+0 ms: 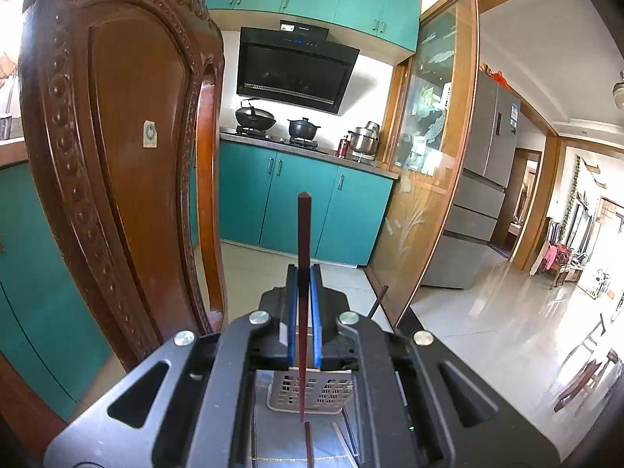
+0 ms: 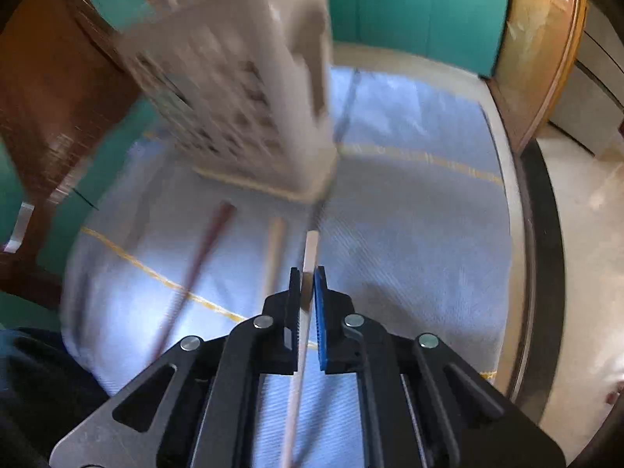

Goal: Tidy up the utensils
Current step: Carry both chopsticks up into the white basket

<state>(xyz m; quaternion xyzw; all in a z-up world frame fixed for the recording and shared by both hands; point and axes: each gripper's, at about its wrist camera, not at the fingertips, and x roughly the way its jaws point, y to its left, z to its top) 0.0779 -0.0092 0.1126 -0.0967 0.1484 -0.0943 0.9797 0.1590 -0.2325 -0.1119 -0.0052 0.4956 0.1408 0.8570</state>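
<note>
My left gripper [image 1: 304,273] is shut on a dark brown chopstick [image 1: 304,234] and holds it upright, high above the table; its lower tip hangs over the white perforated utensil holder [image 1: 312,390]. My right gripper [image 2: 308,275] is shut on a light wooden chopstick [image 2: 311,249], low over the blue cloth [image 2: 409,234]. The utensil holder [image 2: 241,89] stands just ahead of it, blurred. A dark brown chopstick [image 2: 199,261] and a light one [image 2: 275,245] lie on the cloth to the left.
A carved wooden chair back [image 1: 117,136] rises close on the left. Teal cabinets [image 1: 292,195] and a stove with pots lie beyond. A wooden-framed glass door [image 1: 429,156] stands right. The table edge [image 2: 534,273] curves at the right.
</note>
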